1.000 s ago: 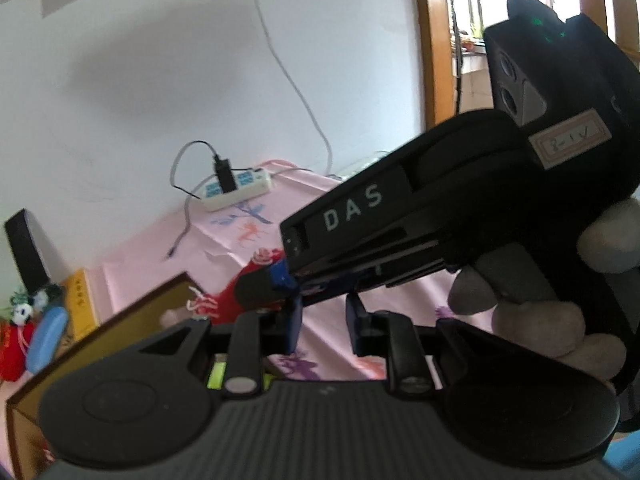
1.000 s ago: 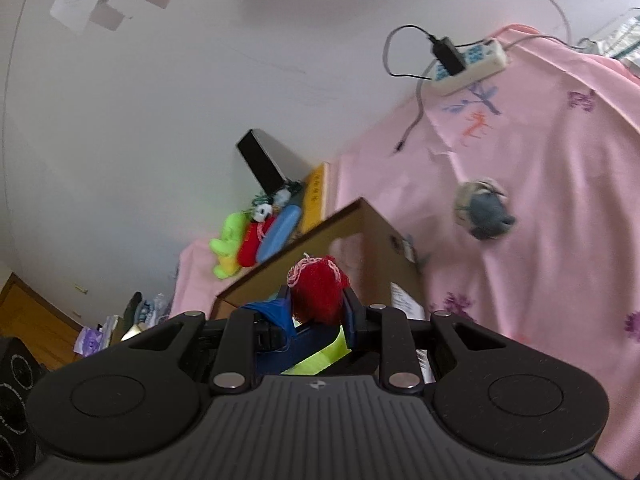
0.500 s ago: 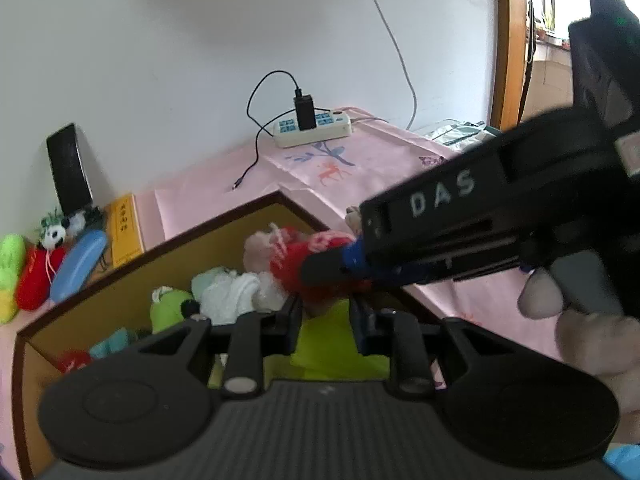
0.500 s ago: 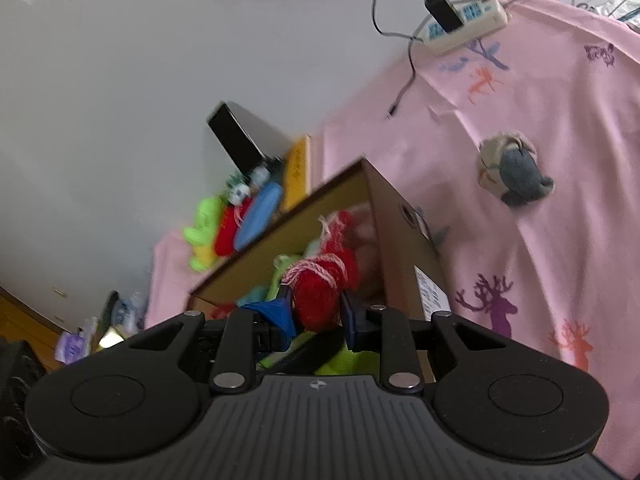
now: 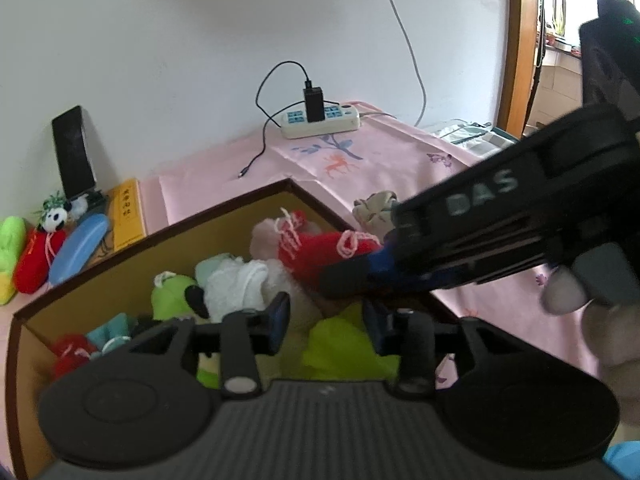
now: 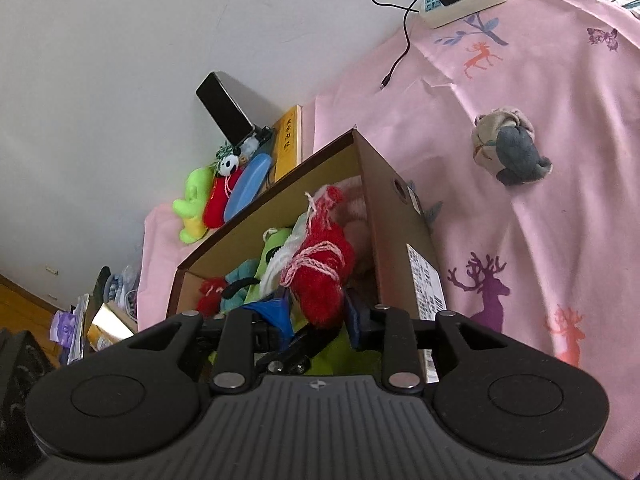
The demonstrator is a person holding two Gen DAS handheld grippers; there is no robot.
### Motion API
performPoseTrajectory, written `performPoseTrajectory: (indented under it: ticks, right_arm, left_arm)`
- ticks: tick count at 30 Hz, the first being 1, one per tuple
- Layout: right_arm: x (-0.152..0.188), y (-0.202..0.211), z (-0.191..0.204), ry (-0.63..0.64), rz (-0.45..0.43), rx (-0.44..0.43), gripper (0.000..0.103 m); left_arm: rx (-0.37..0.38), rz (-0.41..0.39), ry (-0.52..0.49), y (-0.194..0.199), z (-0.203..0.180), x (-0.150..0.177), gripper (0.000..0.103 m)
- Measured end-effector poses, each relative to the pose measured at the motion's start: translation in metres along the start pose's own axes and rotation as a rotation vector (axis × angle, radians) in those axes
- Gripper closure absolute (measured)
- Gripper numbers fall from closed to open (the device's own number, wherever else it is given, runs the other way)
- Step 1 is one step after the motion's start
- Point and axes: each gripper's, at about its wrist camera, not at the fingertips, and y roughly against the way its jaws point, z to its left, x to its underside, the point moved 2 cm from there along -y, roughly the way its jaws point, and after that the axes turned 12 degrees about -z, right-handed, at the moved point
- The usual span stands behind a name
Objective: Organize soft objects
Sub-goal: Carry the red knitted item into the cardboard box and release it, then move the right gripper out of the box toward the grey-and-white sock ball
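Jaws on both grippers point(image 6: 316, 316) point(image 5: 326, 316) have just been opening over the cardboard box point(image 6: 384, 184), so the red knitted toy point(image 6: 320, 276) sits loose between the right one's pads at the box's near edge, basically dropped in.

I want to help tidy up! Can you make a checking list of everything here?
Surface: pink cloth, deer prints.
Job's things: cardboard box holding soft toys; red knitted toy over it; grey toy lying outside.
Clutter: phone, toys by wall.
Grippers: both have just been opening; left claw empty; right claw open, red knitted toy between.
Cables: power strip, charger plugged in.
Surroundings: white wall.
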Motion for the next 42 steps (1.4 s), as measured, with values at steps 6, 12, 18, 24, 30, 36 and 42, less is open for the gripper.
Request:
performPoseTrajectory:
  ticks: [6,12,18,24,30,36,42]
  right_arm:
    - [0.001,0.021,-0.001,0.033,-0.006,-0.003,0.088]
    - [-0.008,0.044,0.009,0.1,-0.116,-0.053,0.089]
    - [-0.015,0.019,0.018,0.14,-0.131,-0.032,0.091]
    - [-0.008,-0.006,0.024,0.202,-0.081,0.0,0.092]
    - [-0.001,-0.02,0.018,0.213,-0.02,0.075,0.095]
    - [0.002,-0.018,0.02,0.24,-0.012,0.086,0.095]
    - [-0.001,-0.001,0.009,0.167,-0.027,0.057,0.091]
  left_arm:
    - [0.001,-0.015,-0.002,0.014,-0.002,-0.001,0.054]
    - [0.011,-0.064,-0.012,0.026,-0.008,-0.008,0.054]
    - [0.006,-0.055,-0.021,0.021,-0.014,-0.01,0.054]
    - [-0.012,-0.028,-0.023,0.022,-0.013,-0.002,0.054]
    - [-0.048,-0.013,0.008,0.026,-0.004,0.001,0.052]
    - [-0.077,-0.003,0.013,0.024,-0.004,-0.001,0.048]
    - [-0.09,-0.006,0.011,0.025,-0.007,-0.003,0.047]
